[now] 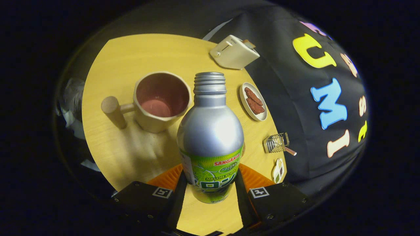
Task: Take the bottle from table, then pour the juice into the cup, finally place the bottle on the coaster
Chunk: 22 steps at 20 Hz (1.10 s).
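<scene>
gripper (210,188) fingers are pinching the bottle (210,137) low on its label; smooth metal is looking slippery, uncapped, so spill-prone.

"SANGARIA" and "MELON SODA" on the bottle (210,137) label

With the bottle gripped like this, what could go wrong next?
1. The gripper clamps the open aluminium bottle low on its label, so tilting may let it slip or swing.
2. The mug sits close beyond the bottle; a careless tilt could knock it or spill juice onto the table.
</scene>
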### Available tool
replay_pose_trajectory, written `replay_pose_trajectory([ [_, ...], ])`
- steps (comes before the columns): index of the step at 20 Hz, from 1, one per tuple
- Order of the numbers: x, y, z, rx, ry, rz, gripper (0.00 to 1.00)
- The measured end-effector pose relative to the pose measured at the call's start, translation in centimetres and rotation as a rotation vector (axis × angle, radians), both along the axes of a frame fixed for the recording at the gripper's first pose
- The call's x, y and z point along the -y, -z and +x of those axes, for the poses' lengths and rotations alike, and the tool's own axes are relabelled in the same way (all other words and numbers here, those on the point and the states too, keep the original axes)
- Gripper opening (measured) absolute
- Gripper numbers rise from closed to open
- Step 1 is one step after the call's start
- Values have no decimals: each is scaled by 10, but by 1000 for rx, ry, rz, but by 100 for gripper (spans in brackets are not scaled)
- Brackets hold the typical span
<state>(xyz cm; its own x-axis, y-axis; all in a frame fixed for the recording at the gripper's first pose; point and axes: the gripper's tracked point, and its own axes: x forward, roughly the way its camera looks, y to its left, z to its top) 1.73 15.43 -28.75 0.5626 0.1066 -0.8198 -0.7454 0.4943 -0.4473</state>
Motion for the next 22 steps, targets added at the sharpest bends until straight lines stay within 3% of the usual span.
replay_pose_trajectory([
  [9, -4, -2, 26, 6, 163, 375, 71],
  [22, 5, -10, 107, 73, 329, 687, 73],
])
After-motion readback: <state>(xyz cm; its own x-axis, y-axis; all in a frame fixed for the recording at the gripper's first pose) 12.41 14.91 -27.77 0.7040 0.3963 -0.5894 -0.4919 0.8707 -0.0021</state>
